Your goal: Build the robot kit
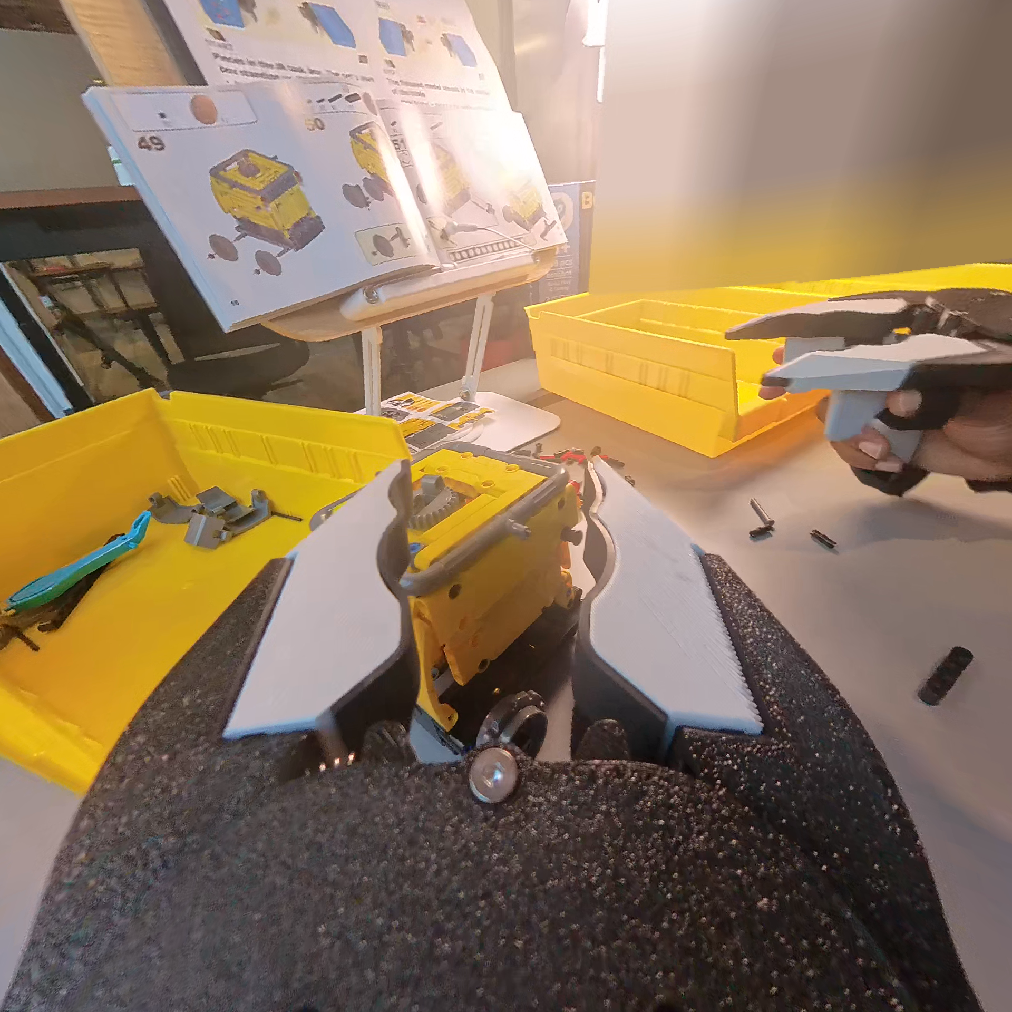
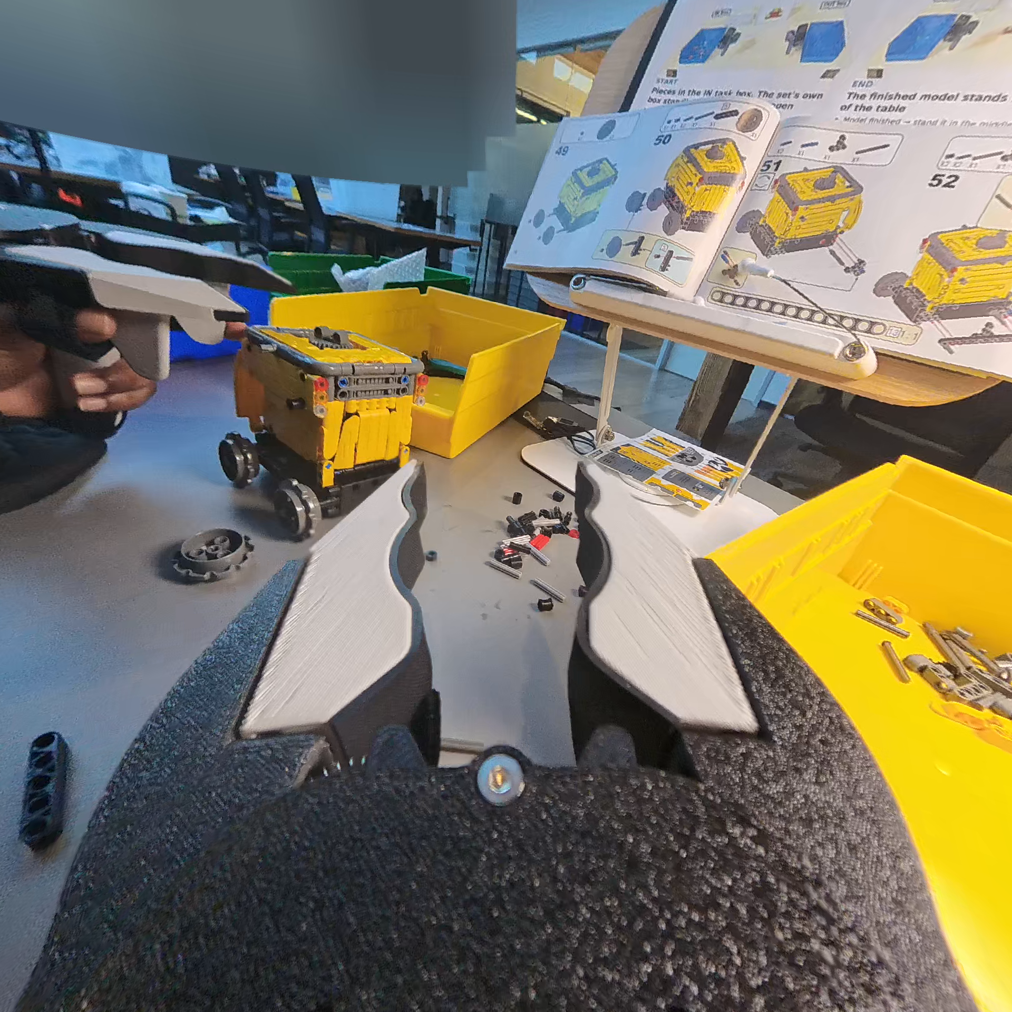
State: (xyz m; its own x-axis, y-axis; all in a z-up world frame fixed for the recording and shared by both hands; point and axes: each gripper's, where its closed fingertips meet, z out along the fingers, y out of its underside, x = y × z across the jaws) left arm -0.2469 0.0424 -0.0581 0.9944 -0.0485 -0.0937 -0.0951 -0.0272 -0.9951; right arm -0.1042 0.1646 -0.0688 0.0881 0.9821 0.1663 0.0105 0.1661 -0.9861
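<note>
While the left gripper [image 1: 495, 471] holds its two fingers apart on either side of the yellow brick-built vehicle [image 1: 493, 547], I cannot tell whether their pads press on it. The right wrist view shows the model standing on its wheels on the grey tabletop [image 2: 109, 630], with that gripper's tips at its top rear edge. The right gripper [image 2: 498, 476] is spread wide and empty above a scatter of small black, grey and red pins [image 2: 528, 539]. A loose grey wheel [image 2: 213, 553] lies flat near the model, and a short black beam [image 2: 44, 788] lies well apart from it. A yellow bin [image 2: 482, 372] sits just behind the vehicle; a second, divided yellow bin [image 2: 821, 575] with grey parts is at the right. An open instruction booklet [image 2: 712, 208] rests on a white stand, a sticker sheet [image 2: 668, 471] at its foot. Behind are dark-framed desks and a green crate [image 2: 306, 268].
</note>
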